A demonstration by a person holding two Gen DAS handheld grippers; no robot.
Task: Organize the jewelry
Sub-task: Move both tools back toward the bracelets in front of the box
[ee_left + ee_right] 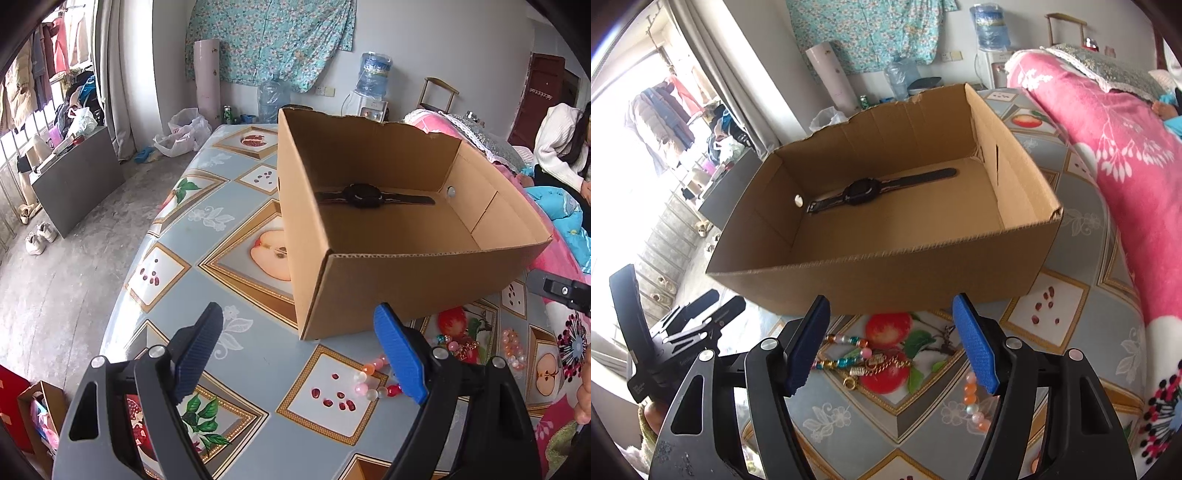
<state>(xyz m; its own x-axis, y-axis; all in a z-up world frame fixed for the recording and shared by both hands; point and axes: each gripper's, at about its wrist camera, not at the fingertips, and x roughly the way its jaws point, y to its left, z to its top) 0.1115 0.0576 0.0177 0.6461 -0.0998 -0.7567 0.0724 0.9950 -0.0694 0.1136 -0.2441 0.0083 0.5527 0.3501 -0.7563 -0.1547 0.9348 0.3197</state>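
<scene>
**Jewelry: watch boxed, beads not yet picked up**

Left wrist view: left gripper [299, 350] has its jaws spread wide, nothing between them, hovering above the desk [258, 354]. Cardboard box [369, 295] sits just ahead of the jaws, its near corner roughly centred between them. Black watch [364, 195] lies flat on the box floor near the far wall, so one piece is likely already sorted. Pink-and-white bead bracelet [369, 384] lies on the desk just inside the right-hand jaw, partly hidden behind it. More loose beads: a mixed cluster [458, 345] and a peach bead string [511, 345], both outboard of the right-hand jaw, near the box's front wall. Part of the right gripper [561, 290] shows at the frame edge; jaw state can't be read from here.

Right wrist view: right gripper [890, 345] jaws also wide and empty. Box [886, 280] straight ahead, open top facing up, watch [862, 192] inside, strap laid out straight. Gold-chain beaded piece [871, 363] lies on the desk between the jaws, slightly below the tips, which looks like the lineup for the next grasp. Orange-and-white bead string [975, 402] sits just under the right-hand jaw. The left gripper body [683, 332] is outboard of the left-hand jaw.

Judgement: box is parked close so each carry is short; thin chain is likely to slip.
</scene>
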